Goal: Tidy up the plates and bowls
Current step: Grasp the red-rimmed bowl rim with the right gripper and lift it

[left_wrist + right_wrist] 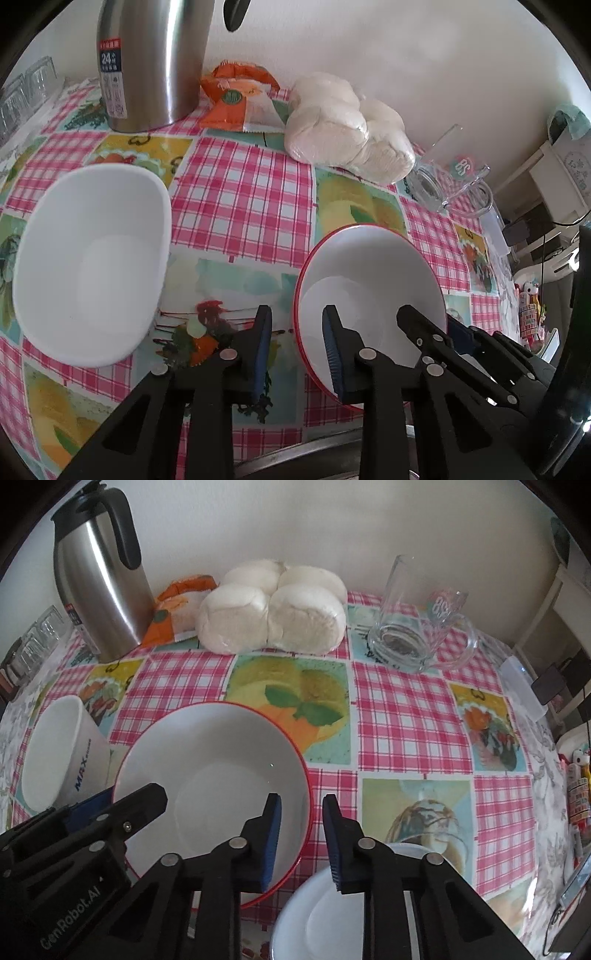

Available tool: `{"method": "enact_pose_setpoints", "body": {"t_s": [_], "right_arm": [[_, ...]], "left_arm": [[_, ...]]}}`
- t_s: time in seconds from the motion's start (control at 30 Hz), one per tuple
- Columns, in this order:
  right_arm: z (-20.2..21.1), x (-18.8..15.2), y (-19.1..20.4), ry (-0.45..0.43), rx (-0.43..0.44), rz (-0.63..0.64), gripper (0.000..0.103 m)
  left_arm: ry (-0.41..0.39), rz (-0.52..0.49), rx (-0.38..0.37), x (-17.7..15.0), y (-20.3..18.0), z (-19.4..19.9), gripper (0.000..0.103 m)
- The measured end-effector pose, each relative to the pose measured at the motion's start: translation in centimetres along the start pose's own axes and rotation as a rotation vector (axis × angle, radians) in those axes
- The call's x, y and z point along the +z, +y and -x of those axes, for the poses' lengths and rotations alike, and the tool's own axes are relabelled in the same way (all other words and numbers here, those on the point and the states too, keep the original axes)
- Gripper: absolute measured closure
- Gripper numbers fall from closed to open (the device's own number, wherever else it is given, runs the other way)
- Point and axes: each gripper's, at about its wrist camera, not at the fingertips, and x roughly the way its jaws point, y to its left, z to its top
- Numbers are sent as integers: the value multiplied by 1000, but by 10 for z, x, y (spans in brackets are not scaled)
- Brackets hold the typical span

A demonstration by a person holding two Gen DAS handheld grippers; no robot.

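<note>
A red-rimmed white bowl (369, 280) (214, 775) sits on the checked tablecloth. My left gripper (297, 347) is open and straddles the bowl's left rim, one finger inside, one outside. My right gripper (301, 834) is open and straddles the bowl's right rim the same way. A plain white bowl (92, 258) (55, 753) stands to the left. A white plate (325, 919) lies under my right gripper at the table's front edge.
A steel thermos (151, 62) (99, 587), an orange snack packet (240, 99), bagged white buns (351, 129) (273, 605) and glass mugs (417, 627) stand along the wall at the back. Glassware (26, 92) sits at the far left.
</note>
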Motion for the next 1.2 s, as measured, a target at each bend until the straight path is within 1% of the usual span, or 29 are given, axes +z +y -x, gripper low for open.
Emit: {"method": "enact_pose_setpoints", "body": {"t_s": [0.13,0.4,0.43,0.47,0.5,0.67,0.87,1.2], "right_arm": [[-5,0,2,8,-5,0,84],[-7,-1,2,0,-13,-5,83],[-7,-1,2,0,-11,-6,83],[-7,-1,2,-2,-7,-8,84],[-7,-1,2,-6,0,-11,84],[-5,0,2,-6,18,-15,84],[0,-3,4,-20,51,-25,84],[11,-4,11,-50,54,-7,84]], "left_arm": [[19,22,-12,-1,4,-7,76],[26,52,-48,-2,9,-11,76],[24,50,-53,-2,9,-10,77],[23,48,-65,-2,8,-10,81],[23,47,-75,-1,9,-9,83],[21,56,-76,-2,10,-8,83],[4,43,-50,-2,9,-5,83],[-6,36,-49,-3,9,-2,83]]}}
